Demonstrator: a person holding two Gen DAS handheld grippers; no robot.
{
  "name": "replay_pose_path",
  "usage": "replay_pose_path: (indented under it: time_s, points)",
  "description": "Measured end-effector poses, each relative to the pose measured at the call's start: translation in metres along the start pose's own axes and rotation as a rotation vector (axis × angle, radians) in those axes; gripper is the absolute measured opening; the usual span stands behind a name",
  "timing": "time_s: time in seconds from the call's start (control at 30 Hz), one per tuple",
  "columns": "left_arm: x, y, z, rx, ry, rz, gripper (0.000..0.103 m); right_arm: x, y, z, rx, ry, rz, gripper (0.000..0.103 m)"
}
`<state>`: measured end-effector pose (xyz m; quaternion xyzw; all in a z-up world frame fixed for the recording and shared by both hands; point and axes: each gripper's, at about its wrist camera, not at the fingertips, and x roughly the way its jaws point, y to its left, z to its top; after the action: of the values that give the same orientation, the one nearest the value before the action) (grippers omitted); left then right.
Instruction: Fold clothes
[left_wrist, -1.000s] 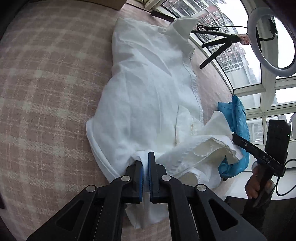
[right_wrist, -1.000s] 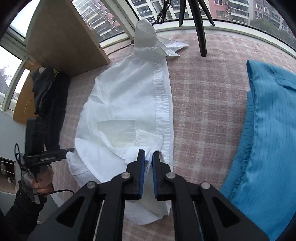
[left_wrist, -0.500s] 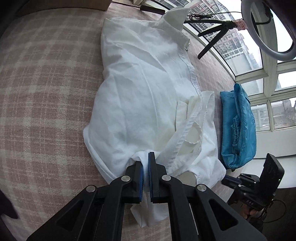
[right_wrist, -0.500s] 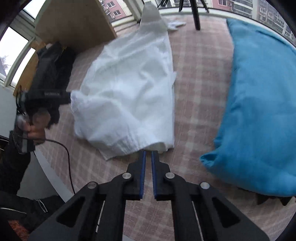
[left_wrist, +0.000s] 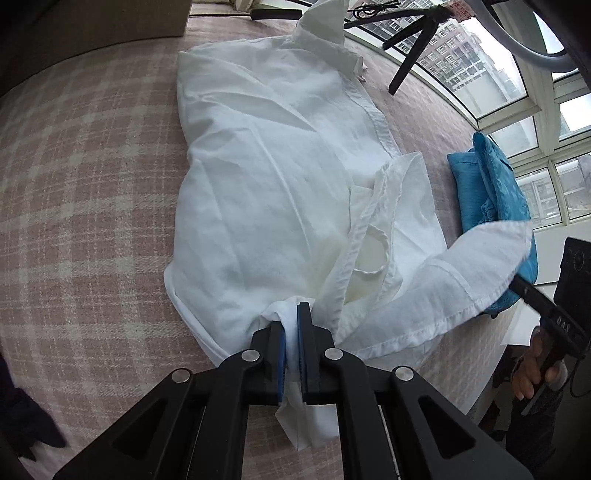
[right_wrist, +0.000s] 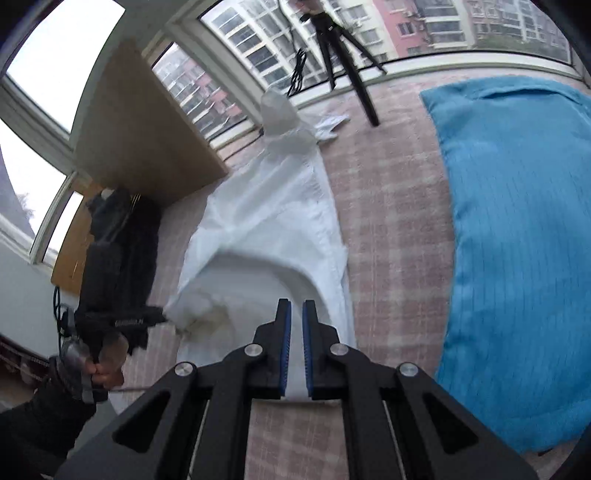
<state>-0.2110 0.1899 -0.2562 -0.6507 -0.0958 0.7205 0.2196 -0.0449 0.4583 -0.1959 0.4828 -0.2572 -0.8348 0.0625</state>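
Both claws are closed on the white shirt (left_wrist: 266, 192). From the left wrist view, the left claw (left_wrist: 291, 325) has its blue pads (left_wrist: 281, 354) pressed together on a bunched piece of the shirt's lower edge, with a small tail of cloth hanging out below the jaws. From the right wrist view, the right claw (right_wrist: 296, 321) is also nearly closed, and white cloth sits between its two blue pads — it is the hem on the other side of the shirt. The shirt lies stretched on a pink checked surface (left_wrist: 85, 192), its collar (left_wrist: 325, 33) at the far end from the claws, close to a black tripod (left_wrist: 410, 55) by the window. The lower part of the shirt is lifted off the surface, and in the left wrist view one corner of the hem rises toward the right gripper's black finger. A blue cloth (right_wrist: 517, 229) lies on the same surface, just beside the shirt on the side opposite to a wooden board (right_wrist: 136, 129). Beyond the shirt's lifted edge, the person's left hand (right_wrist: 107, 362) in a dark sleeve (right_wrist: 40, 424) grips the handle of the left gripper. This view is somewhat blurred.
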Motion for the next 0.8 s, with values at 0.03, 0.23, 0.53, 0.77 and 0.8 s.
replay_pose_path:
  time_s: [0.03,0.23,0.53,0.77,0.8]
  points:
    - [0.000,0.001,0.000,-0.002,0.002,-0.005,0.006,0.004,0.004,-0.008,-0.029,0.042,-0.021,0.007]
    - [-0.010,0.010,0.002,-0.035,0.034,-0.042,0.006,0.058,0.049,-0.026,-0.176,0.210,0.076,0.007]
    - [-0.060,0.026,-0.001,-0.040,-0.066,-0.089,0.029,0.130,0.052,0.043,-0.045,0.244,0.161,0.007]
    - [-0.080,0.031,-0.011,0.005,-0.127,-0.011,0.031,0.120,0.041,0.037,0.003,0.255,0.132,0.007]
    - [-0.083,0.029,-0.018,0.016,-0.127,-0.017,0.031,0.114,0.042,0.038,0.000,0.241,0.133,0.007]
